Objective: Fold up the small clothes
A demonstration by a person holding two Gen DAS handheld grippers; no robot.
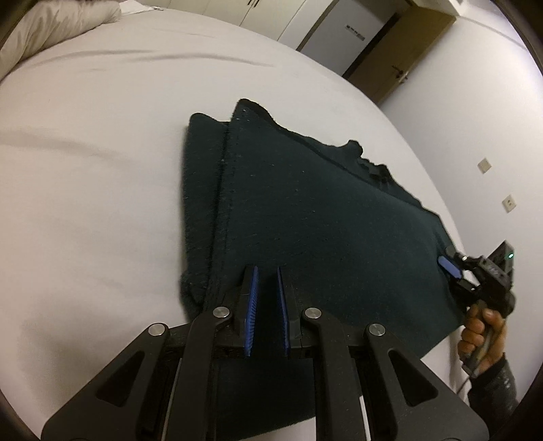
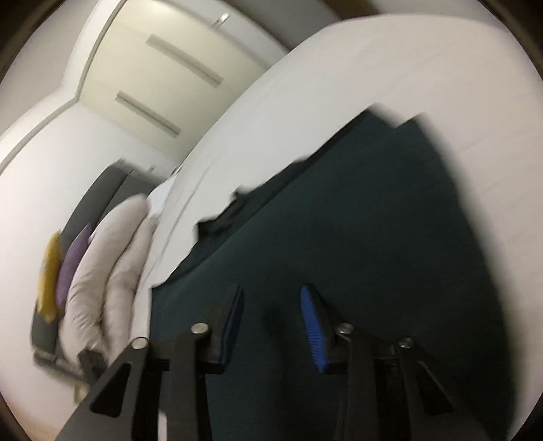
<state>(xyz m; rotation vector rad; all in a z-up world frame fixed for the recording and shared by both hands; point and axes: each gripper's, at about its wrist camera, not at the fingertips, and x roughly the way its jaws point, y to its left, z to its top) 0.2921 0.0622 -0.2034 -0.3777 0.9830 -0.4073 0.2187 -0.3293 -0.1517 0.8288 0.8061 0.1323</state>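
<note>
A dark teal knitted garment [image 1: 305, 220] lies spread flat on the white bed [image 1: 85, 169], with one side folded over along a seam. My left gripper [image 1: 267, 271] hovers over its near edge, jaws slightly apart, holding nothing. My right gripper [image 1: 453, 271] is at the garment's right edge in the left wrist view, held by a hand [image 1: 482, 332]. In the blurred right wrist view the right gripper [image 2: 271, 291] is open and empty above the garment [image 2: 373, 220].
A white duvet [image 1: 57, 27] is bunched at the bed's far left corner; it also shows in the right wrist view [image 2: 112, 271] beside purple and yellow cushions [image 2: 68, 264]. A wall [image 1: 475, 118], wardrobes and a wooden door [image 1: 400, 51] lie beyond the bed.
</note>
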